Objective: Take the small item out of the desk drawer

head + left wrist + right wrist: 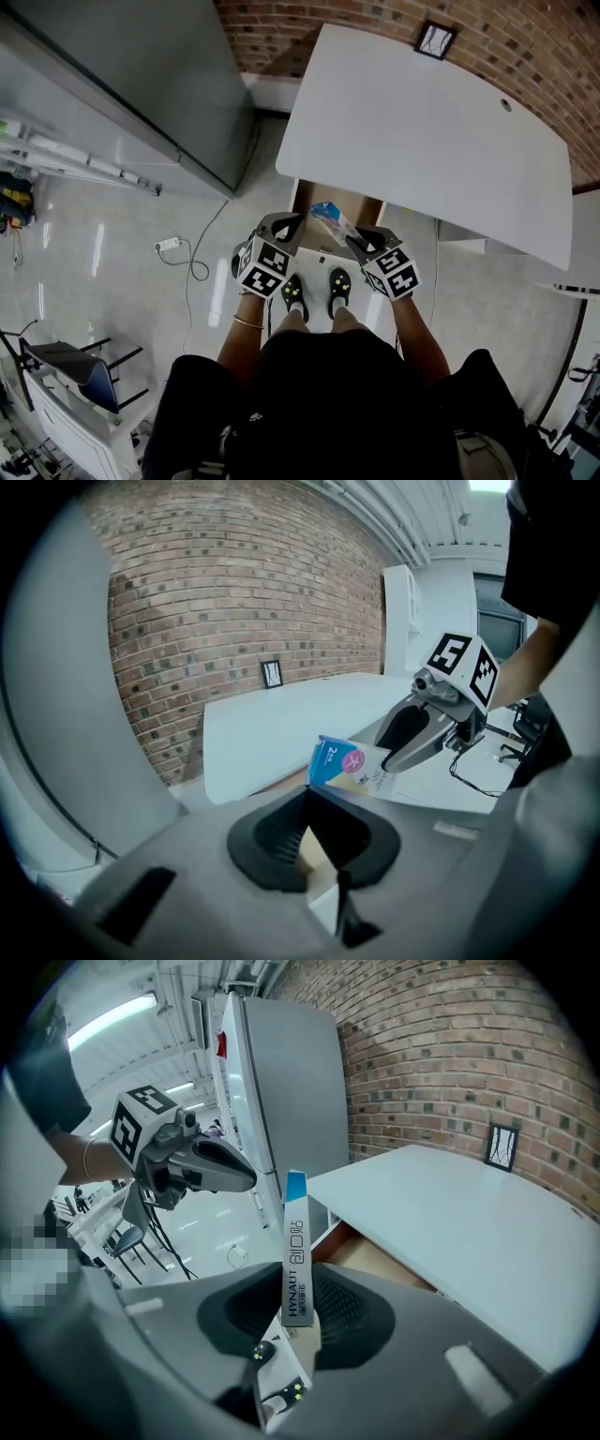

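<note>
Blue-and-white flat cardboard box (330, 221), the task's small item, shows in the head view just on the near side of the open brown-lined drawer (367, 208), in front of the person's body, while the white surface (422, 141) stretches away on the far side. The right gripper (361, 242) holds it by its near end, and the left gripper (289, 227) hangs just beside it on the left, apart from the box. From this I judge the item free of the drawer, which stands open only because nothing has pushed it in yet. In the left gripper view the dark pads meet with nothing between them, so this gripper is closed and empty, a shape that would suit nudging the drawer front. The box juts leftward from the other gripper's jaws, its broad printed face showing. In the right gripper view the box stands on edge between the two pads, narrow printed side toward the camera, clamped at its lower end. Pinching the thin carton across its broad faces likely keeps it from swinging. To the right beyond it lie drawer and surface, with a red brick wall (450, 1054) behind.
</note>
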The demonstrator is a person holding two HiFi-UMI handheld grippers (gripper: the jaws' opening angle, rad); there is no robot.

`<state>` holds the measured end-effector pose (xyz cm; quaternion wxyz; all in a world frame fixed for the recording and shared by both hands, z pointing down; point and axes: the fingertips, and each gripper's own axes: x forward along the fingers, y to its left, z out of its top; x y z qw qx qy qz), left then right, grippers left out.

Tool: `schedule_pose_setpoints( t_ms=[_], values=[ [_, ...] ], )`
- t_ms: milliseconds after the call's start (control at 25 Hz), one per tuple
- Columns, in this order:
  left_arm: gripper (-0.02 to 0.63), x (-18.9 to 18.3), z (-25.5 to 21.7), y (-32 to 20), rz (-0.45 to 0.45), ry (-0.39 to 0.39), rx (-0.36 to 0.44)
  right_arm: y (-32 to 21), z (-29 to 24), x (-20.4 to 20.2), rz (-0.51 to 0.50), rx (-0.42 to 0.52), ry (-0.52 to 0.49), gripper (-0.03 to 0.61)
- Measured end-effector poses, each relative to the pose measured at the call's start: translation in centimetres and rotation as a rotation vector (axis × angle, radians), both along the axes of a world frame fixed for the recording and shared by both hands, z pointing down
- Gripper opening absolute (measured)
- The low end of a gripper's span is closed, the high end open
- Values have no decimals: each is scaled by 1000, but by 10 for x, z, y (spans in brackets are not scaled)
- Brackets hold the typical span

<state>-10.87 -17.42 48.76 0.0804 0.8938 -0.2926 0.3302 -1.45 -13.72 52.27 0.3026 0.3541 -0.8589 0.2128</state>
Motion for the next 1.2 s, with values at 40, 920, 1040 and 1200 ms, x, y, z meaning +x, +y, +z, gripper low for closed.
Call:
schedule_pose_setpoints(
  t_ms=[40, 920, 1040, 1200],
  values=[
    [-3, -1, -3, 0, -3, 2, 2, 0, -4, 1, 3, 6, -3, 107],
    [-3, 15, -83, -7, 22, 114, 105, -6, -91, 24, 104, 132, -111, 107],
    [-3, 18, -95, -9, 35, 121, 131, -6, -105, 27, 117, 151, -134, 107],
    [-3, 17, -110, -6, 51, 148, 166, -8, -124, 29, 151, 183, -162, 107]
  ],
)
